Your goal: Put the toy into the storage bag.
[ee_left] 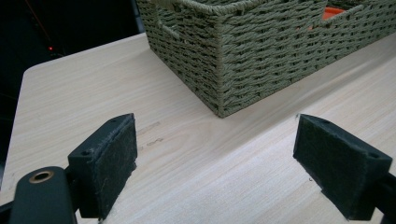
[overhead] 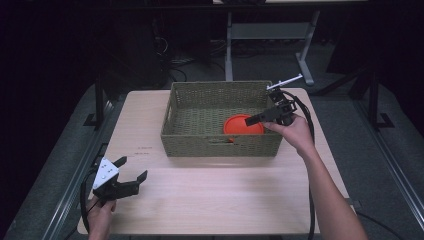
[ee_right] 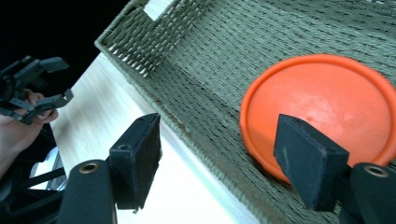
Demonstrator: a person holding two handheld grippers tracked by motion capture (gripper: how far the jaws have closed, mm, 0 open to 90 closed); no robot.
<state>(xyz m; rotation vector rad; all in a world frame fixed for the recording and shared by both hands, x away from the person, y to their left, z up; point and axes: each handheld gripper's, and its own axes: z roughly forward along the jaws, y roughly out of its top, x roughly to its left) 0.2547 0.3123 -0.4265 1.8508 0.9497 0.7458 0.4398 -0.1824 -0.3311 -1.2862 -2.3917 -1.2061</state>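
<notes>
Risk first: my right gripper [overhead: 256, 118], jaws wide and empty, hangs over the basket [overhead: 172, 107] rim at 3 o'clock, above the orange disc [overhead: 243, 125] lying flat on the basket floor. Descending, one jaw could strike the woven wall. Its own view shows disc and wall between the jaws. My left gripper [overhead: 131, 174], equally wide and empty, sits at the table's [overhead: 210, 195] 7 o'clock.

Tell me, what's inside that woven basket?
An orange plate lies on the basket floor, near its front right. The near wall hides the plate's front edge.
</notes>
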